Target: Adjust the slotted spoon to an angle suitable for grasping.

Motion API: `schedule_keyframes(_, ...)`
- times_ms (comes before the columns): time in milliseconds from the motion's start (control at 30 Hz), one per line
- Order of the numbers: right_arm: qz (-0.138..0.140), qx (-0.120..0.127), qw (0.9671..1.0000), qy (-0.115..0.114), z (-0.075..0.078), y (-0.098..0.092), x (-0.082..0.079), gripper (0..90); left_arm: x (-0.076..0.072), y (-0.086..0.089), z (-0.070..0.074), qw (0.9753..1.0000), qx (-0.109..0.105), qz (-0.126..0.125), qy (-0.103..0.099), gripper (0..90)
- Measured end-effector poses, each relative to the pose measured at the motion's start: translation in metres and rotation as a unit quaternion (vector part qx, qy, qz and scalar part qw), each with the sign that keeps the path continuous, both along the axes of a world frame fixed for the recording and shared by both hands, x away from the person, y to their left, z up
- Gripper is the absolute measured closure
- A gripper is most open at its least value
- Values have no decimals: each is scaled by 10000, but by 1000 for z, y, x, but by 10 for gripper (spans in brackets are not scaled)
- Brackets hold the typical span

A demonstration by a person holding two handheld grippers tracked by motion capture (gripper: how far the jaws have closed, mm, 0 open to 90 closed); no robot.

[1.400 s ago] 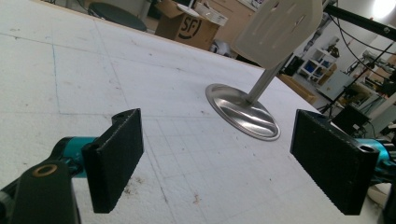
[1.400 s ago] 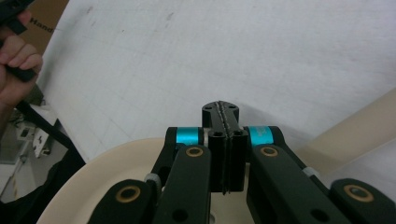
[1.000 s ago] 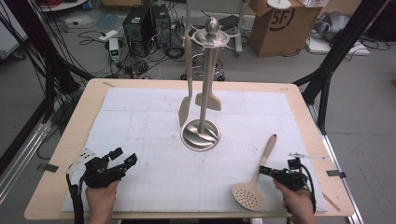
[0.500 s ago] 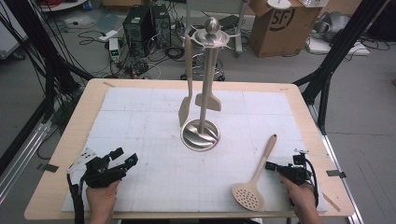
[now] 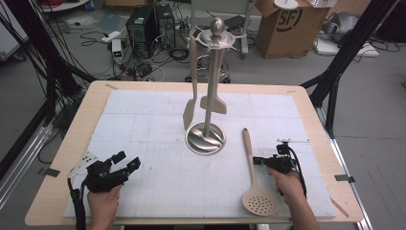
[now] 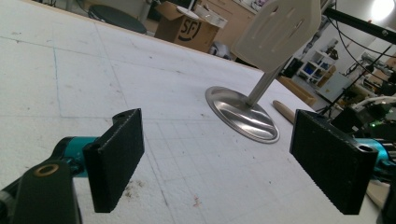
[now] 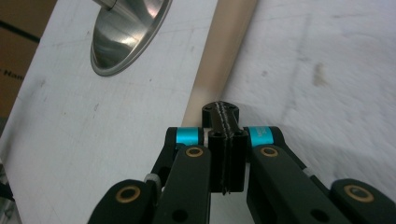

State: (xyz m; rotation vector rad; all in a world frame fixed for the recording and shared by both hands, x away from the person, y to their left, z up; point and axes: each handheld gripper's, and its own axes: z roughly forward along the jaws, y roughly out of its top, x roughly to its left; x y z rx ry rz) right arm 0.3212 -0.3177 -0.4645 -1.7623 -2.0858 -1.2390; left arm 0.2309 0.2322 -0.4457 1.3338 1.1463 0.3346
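A wooden slotted spoon (image 5: 251, 165) lies on the white mat at the right, its perforated head near the front edge. My right gripper (image 5: 257, 161) is shut with nothing between its jaws, and its tip rests against the spoon's handle (image 7: 224, 51) from the right. The right gripper (image 7: 224, 114) shows its closed pads pressed together. My left gripper (image 5: 127, 160) sits at the front left, open and empty. In its own view the left gripper (image 6: 224, 163) faces the utensil stand's steel base (image 6: 243, 114). Two pale spatulas (image 5: 191, 103) hang from the stand (image 5: 214, 72).
The stand's round steel base (image 5: 206, 139) sits mid-table, left of the spoon's handle tip. The white mat (image 5: 143, 124) covers most of the wooden table (image 5: 76, 129). A cardboard box (image 5: 282, 24), cables and dark frame legs stand on the floor beyond.
My right gripper has moved left and forward up to the spoon's handle. The handle has swung left towards the stand's base. The left gripper has stayed put.
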Motion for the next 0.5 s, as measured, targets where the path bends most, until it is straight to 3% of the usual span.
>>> schedule_keyframes(367,416,-171,9989,129,4,30,19,900,1,2,0,10000,-19,2,-5,183)
schedule_keyframes(500,532,-348,9979,117,8,37,21,900,1,2,0,10000,-8,-2,-14,183)
